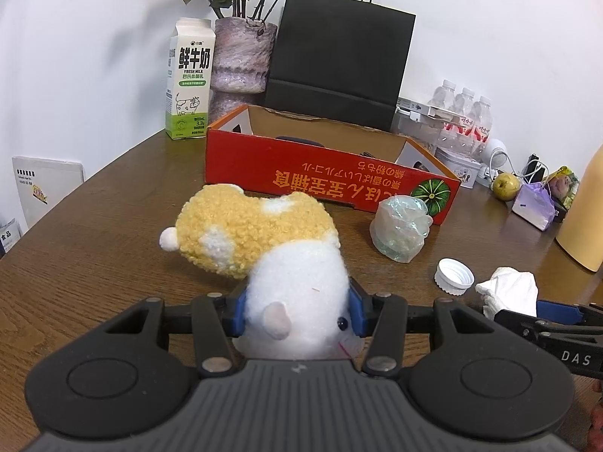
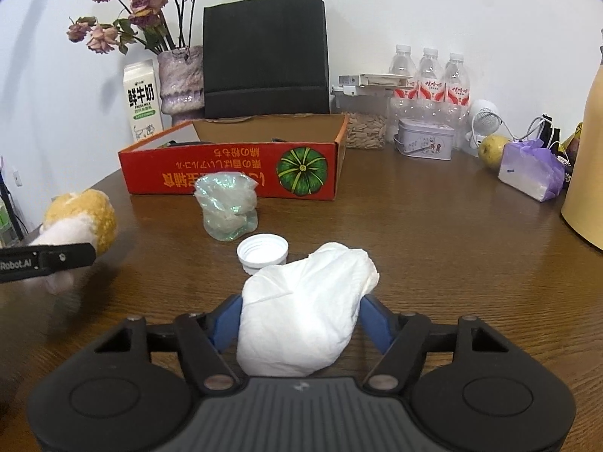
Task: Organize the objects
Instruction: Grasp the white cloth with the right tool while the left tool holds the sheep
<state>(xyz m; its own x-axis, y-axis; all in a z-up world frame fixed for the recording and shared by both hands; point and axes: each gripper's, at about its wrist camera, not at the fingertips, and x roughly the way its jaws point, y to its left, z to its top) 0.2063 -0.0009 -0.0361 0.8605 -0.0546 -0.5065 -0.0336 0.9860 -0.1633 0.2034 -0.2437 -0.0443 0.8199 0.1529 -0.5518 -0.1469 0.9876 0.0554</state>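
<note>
With the left gripper (image 1: 297, 314) clamped on the plush toy (image 1: 264, 248) and the right gripper (image 2: 301, 324) apparently closed around the crumpled tissue (image 2: 305, 309), both needed carrying to the far red box (image 2: 233, 173).

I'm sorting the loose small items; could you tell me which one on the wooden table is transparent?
The crumpled clear plastic wrap before the red cardboard box; the white bottle cap and white tissue wad are opaque.

Even, bright indoor light falls from overhead, leaving soft sheen on the brown table (image 2: 433, 226) and faint shadows on the white wall (image 1: 490, 19). Both fisheye views bend hard at dark corners. The plush toy (image 2: 81, 222) at the right view's left edge smears with blur.
</note>
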